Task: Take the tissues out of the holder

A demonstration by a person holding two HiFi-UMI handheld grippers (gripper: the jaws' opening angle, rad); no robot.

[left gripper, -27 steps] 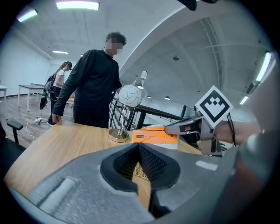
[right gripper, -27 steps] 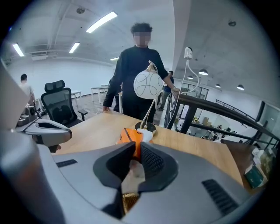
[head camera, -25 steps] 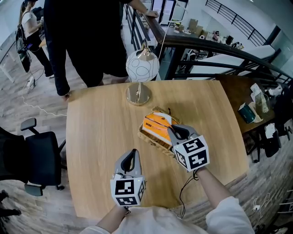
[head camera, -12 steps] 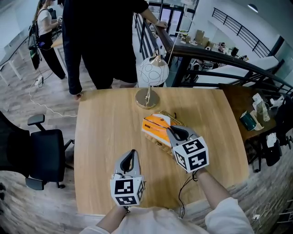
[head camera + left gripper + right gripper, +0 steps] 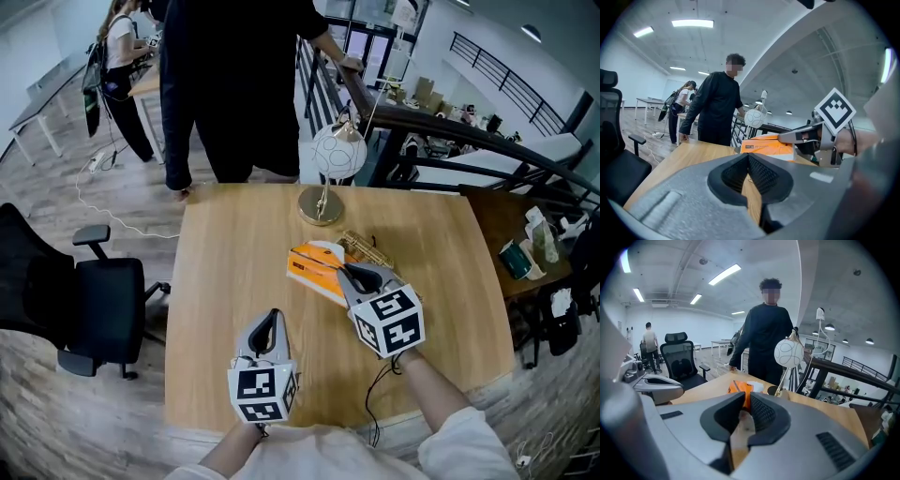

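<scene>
The right gripper (image 5: 351, 273) is clamping the orange tissues (image 5: 314, 265) at the holder's (image 5: 368, 249) nine o'clock; the left gripper (image 5: 273, 316) is hovering closed, empty.

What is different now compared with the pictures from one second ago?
The right gripper, shut on the orange tissue pack, has lifted it leftward, largely out of the wicker holder. The left gripper stays shut and empty; holder and lamp have not moved on the table.
</scene>
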